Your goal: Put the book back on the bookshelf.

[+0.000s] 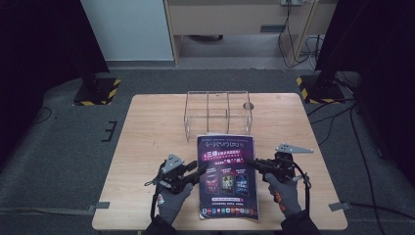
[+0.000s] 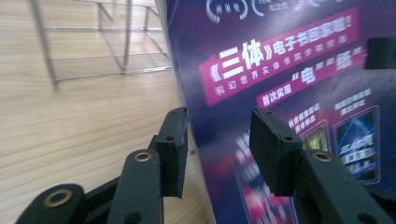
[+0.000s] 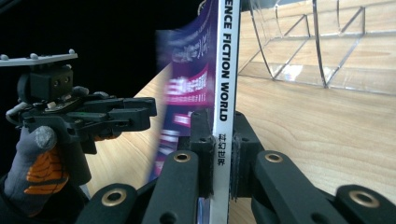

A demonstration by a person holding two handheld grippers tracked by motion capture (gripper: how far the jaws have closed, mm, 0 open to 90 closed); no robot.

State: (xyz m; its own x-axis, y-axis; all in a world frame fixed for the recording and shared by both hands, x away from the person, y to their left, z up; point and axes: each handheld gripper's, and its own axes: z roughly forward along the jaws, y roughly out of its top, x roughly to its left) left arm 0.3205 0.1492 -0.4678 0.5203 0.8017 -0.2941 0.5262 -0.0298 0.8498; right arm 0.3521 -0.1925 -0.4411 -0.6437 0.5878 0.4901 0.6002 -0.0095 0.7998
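Observation:
A purple-covered magazine (image 1: 227, 176) lies near the front of the wooden table (image 1: 147, 127). My right gripper (image 1: 250, 162) comes in at the magazine's right edge. In the right gripper view that gripper (image 3: 219, 126) is shut on the white spine of the magazine (image 3: 226, 70), with the cover bowing away to the left. My left gripper (image 1: 200, 169) sits at the magazine's left edge. In the left gripper view this gripper (image 2: 217, 126) is open: one jaw is over the wood and the other over the cover (image 2: 289, 60), and neither pad presses on it.
A clear acrylic rack (image 1: 218, 115) with several compartments stands just behind the magazine, toward the table's far edge. Bare wood lies to the left and right of it. Gloved hands hold both grippers at the front edge. Dark stands and cables sit on the floor around the table.

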